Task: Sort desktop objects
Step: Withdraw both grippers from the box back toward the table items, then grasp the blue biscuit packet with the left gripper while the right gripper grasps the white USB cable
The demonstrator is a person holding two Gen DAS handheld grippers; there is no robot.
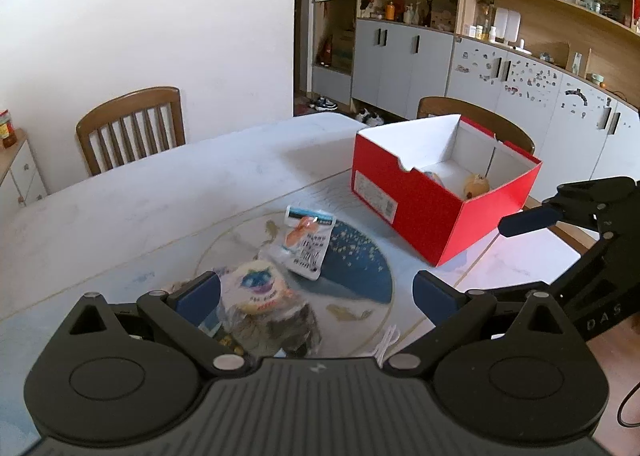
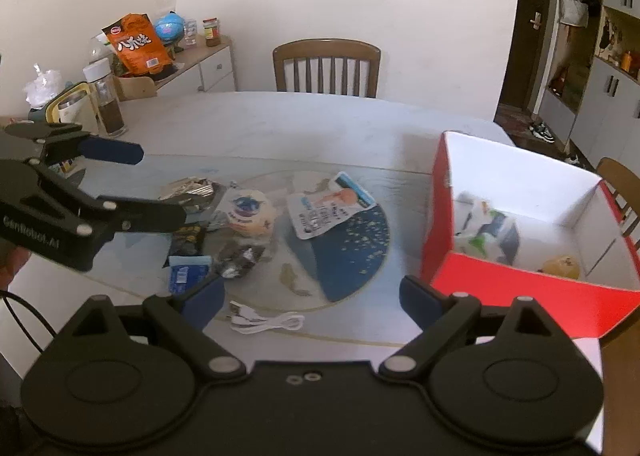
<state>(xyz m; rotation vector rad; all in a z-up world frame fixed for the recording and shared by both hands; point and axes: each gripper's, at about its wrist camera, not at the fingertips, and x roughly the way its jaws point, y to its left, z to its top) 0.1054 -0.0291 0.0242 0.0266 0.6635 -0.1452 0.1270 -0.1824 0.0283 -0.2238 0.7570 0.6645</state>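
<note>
A pile of snacks lies on the round blue-patterned mat (image 2: 352, 252): a round bun in clear wrap (image 2: 250, 211), a flat white packet (image 2: 328, 211), a blue packet (image 2: 186, 274) and several dark and silver wrappers (image 2: 240, 260). A white cable (image 2: 266, 322) lies near the table's front edge. The red box (image 2: 520, 288) at the right holds a white-green packet (image 2: 488, 236) and a brownish round item (image 2: 562, 266). My left gripper (image 1: 316, 296) hovers open just above the round bun (image 1: 258, 288). My right gripper (image 2: 312, 298) is open over the cable, empty.
Wooden chairs (image 2: 326, 65) stand at the table's far side and behind the red box (image 1: 440, 191). A tall bottle (image 2: 106, 99) and a kettle stand at the table's left end. A sideboard with an orange snack bag (image 2: 136, 41) lines the wall. Cabinets (image 1: 520, 75) fill the right.
</note>
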